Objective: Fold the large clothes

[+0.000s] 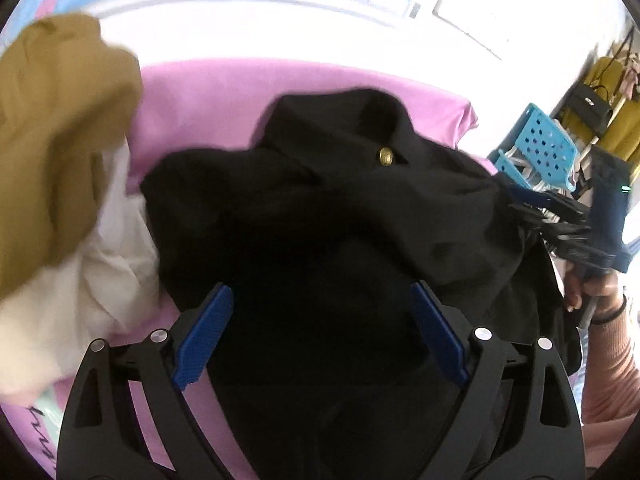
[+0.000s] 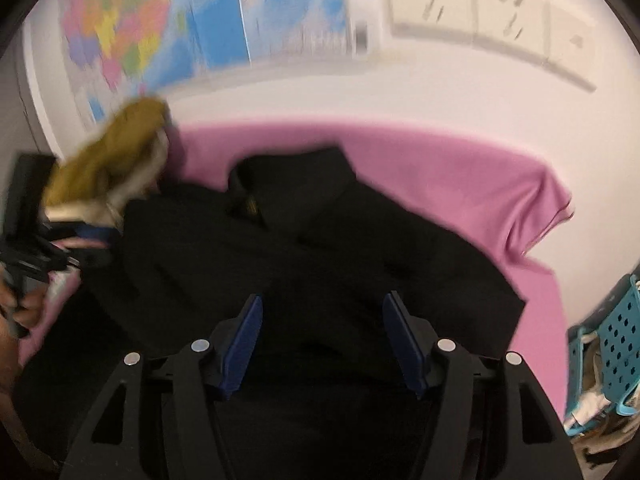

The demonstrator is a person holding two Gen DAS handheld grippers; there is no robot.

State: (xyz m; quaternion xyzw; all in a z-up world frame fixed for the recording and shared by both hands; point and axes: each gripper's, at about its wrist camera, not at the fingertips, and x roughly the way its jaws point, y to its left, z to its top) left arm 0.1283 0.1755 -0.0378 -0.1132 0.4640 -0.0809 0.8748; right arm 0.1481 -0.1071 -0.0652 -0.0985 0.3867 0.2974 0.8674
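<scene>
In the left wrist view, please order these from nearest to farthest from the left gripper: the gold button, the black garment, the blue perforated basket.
From the left gripper:
1. Black garment, directly under and ahead of the open jaws.
2. Gold button, further ahead on the garment, near its collar.
3. Blue perforated basket, farthest, off the pink cover to the right.

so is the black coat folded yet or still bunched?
Still bunched. The black coat lies rumpled on the pink sheet, collar and gold button up, edges uneven, no clean fold lines.

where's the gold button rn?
Left wrist view: gold button sits centre, near the collar of the black jacket on the pink cloth.
</scene>
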